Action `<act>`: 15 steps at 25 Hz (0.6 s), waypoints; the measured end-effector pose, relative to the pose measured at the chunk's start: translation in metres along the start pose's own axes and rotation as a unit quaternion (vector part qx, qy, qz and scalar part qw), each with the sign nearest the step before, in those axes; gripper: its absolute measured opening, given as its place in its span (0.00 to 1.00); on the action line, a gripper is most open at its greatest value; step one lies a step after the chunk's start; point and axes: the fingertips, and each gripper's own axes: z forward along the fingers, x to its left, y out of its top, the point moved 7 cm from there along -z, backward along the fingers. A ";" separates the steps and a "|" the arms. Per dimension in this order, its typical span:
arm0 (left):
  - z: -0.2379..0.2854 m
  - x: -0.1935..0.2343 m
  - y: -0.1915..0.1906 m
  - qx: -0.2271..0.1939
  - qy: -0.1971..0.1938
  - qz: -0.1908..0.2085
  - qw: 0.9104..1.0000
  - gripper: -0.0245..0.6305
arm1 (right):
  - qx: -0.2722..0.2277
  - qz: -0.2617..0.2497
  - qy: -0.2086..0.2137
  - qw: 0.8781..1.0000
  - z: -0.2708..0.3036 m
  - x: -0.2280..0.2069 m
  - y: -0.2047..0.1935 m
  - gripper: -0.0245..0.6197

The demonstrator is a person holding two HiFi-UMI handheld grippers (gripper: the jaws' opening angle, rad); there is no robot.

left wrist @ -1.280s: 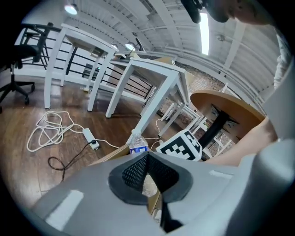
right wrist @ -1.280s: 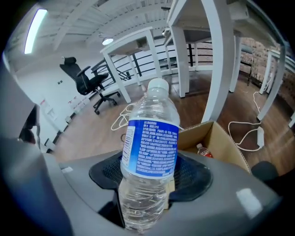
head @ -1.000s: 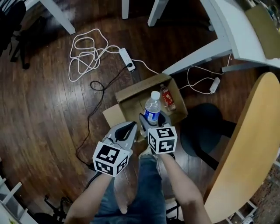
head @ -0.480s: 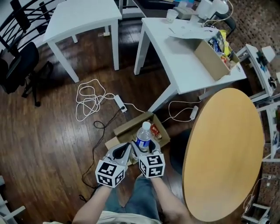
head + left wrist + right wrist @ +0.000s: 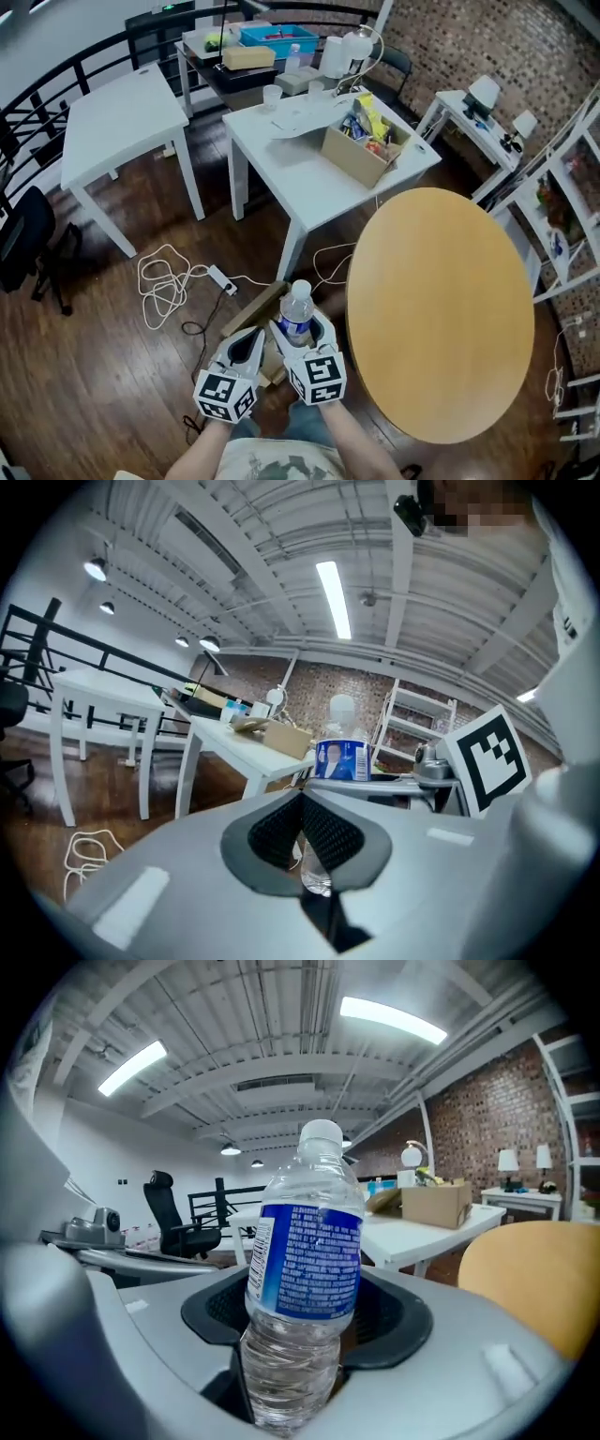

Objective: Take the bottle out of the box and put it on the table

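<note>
Head view: your right gripper (image 5: 302, 332) clamps the bottle (image 5: 296, 309) by its lower body, upright, above the box (image 5: 251, 312) on the floor and just left of the round worktop (image 5: 441, 309). Your left gripper (image 5: 253, 339) sits alongside, jaws pressed together on nothing. Carry the bottle level over the rim, lower it until the base seats, then release.
</note>
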 end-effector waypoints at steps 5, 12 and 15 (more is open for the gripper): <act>0.005 -0.029 0.028 -0.025 -0.062 0.021 0.998 0.03 | -0.049 -0.016 -0.066 0.996 -0.035 -0.001 0.031 0.49; 0.002 -0.056 0.048 -0.040 -0.147 0.037 0.988 0.03 | -0.088 -0.013 -0.150 0.985 -0.078 -0.001 0.046 0.49; 0.010 -0.079 0.049 -0.037 -0.187 0.043 0.981 0.03 | -0.102 -0.008 -0.193 0.976 -0.106 -0.011 0.047 0.49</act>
